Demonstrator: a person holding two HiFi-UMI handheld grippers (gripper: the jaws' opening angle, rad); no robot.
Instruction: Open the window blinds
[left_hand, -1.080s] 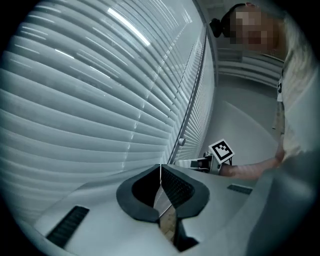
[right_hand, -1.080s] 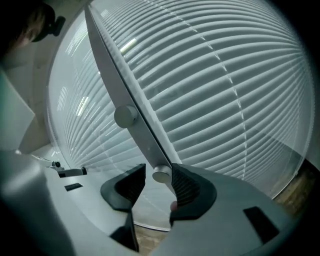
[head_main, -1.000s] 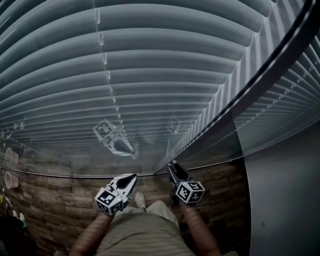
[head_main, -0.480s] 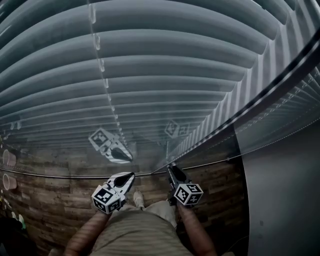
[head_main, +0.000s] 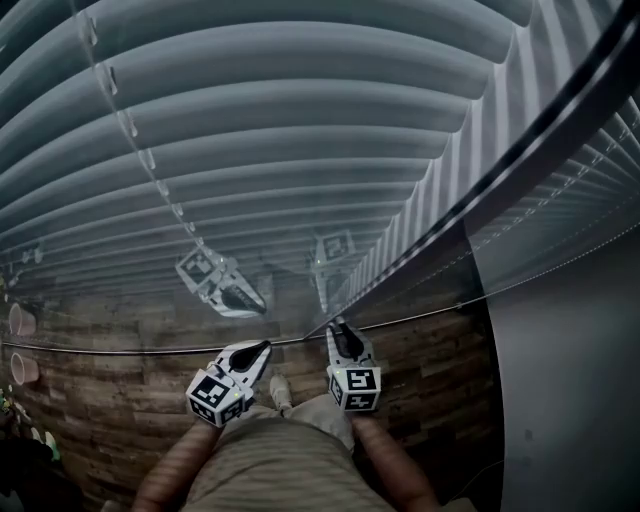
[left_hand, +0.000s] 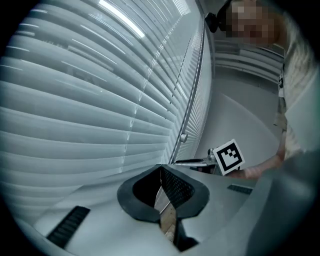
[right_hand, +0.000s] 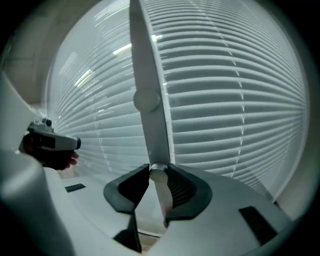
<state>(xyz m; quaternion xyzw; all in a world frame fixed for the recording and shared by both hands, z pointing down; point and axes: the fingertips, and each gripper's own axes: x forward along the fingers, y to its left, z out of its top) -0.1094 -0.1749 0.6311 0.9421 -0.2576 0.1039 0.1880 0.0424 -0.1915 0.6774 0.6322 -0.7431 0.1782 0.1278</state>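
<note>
**Right gripper closes on the blinds' wand and rolls**

The right gripper (head_main: 338, 330) has rolled since a second ago: its marker cube now shows a different face to the head camera. Its jaws have just been closing, and the lower end of the wand (right_hand: 147, 100) sits clamped between the pads. The left gripper (head_main: 262, 347) hangs just left of the wand, about where it was, with its jaws together and nothing between them.

Behind the wand the window blinds (head_main: 300, 120) hang with slats nearly flat and overlapping. Their ladder cord sits further left in the head view than before.

Below the wand lies a wood-plank floor (head_main: 120, 390). A plain grey wall (head_main: 570, 400) stands to the wand's right, and two cups (head_main: 20, 320) stand well to its left.
</note>
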